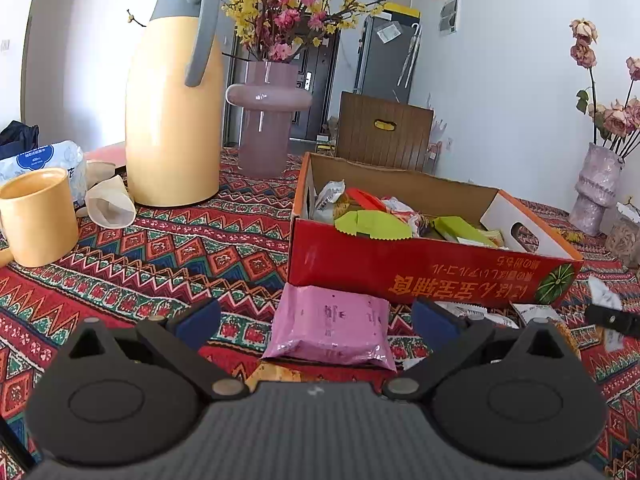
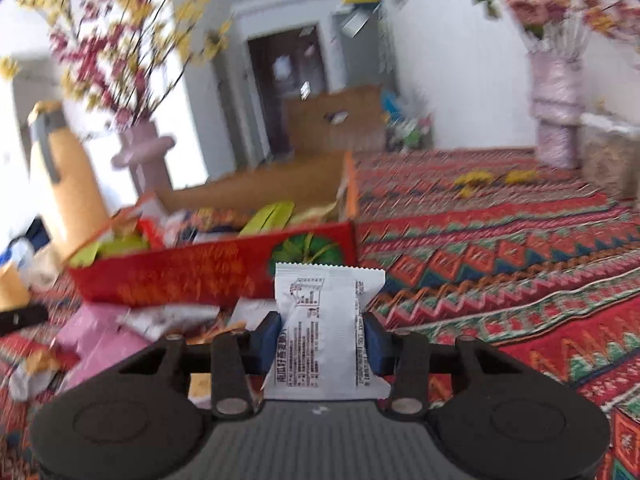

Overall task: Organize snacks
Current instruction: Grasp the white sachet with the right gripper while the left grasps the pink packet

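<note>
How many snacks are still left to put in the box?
Done: the red box already holds a pile of packets. In hand: the right hand-held gripper is shut on a white packet. Left: the pink packet lies between the open jaws of the left hand-held gripper, and a few more packets lie on the cloth; I can't count them exactly.

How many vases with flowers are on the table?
2: a pink vase behind the yellow jug, and a pale lilac vase at the far right corner. More could be out of view.

Glossy foil pink packet [image 1: 330,330] – cardboard box [image 1: 400,264], woven cloth tbl cover [image 1: 160,264]
</note>
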`<state>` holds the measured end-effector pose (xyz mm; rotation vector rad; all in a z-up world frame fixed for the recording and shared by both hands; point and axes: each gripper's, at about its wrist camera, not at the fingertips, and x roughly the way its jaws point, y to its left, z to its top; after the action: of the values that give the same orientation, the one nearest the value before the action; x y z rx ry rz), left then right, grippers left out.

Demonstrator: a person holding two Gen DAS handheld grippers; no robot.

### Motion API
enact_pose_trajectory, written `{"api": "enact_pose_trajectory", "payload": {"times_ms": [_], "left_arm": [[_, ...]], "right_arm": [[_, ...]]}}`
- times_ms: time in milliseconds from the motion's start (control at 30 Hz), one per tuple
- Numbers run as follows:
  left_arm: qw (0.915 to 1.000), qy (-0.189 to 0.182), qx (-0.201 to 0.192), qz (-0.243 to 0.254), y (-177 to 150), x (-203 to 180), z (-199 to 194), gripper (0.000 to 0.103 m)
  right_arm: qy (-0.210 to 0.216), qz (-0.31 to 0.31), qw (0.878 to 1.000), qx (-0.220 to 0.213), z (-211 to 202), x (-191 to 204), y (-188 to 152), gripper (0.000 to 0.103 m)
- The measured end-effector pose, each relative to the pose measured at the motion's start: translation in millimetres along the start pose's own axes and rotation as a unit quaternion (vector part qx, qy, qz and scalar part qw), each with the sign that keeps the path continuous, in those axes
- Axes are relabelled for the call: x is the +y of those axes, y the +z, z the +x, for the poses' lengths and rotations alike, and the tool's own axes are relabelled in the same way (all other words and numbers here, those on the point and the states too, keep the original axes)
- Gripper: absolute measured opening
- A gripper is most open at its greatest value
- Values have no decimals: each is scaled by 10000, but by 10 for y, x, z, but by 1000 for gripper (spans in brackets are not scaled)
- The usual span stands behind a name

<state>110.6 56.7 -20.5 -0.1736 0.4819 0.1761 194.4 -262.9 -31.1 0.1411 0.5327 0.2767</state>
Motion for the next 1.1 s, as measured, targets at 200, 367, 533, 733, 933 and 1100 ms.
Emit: {"api": "enact_pose_trajectory", "payload": {"times_ms": [200,367,533,733,933,1100], "left_arm": [[9990,135,425,-17,26,13,137,103],[9960,138,878,106,107,-26,259,103],[9913,333,1234,310,202,-180,437,103],[9869,541,1386,622,299,-379,666,103],[9824,662,1646,579,214,-369,842,103],[9836,576,1679,332,144,-289,821,87]], "right_arm": [[-13,324,9994,-120,-23,-141,-21,42],[63,383,9991,-184,-52,-169,-59,42],[117,516,9983,-232,-53,-202,-54,42],[210,586,9976,-293,-80,-221,-62,43],[340,654,9968,-326,-98,-250,-62,43],[407,666,9964,-334,-102,-251,-62,43]]}}
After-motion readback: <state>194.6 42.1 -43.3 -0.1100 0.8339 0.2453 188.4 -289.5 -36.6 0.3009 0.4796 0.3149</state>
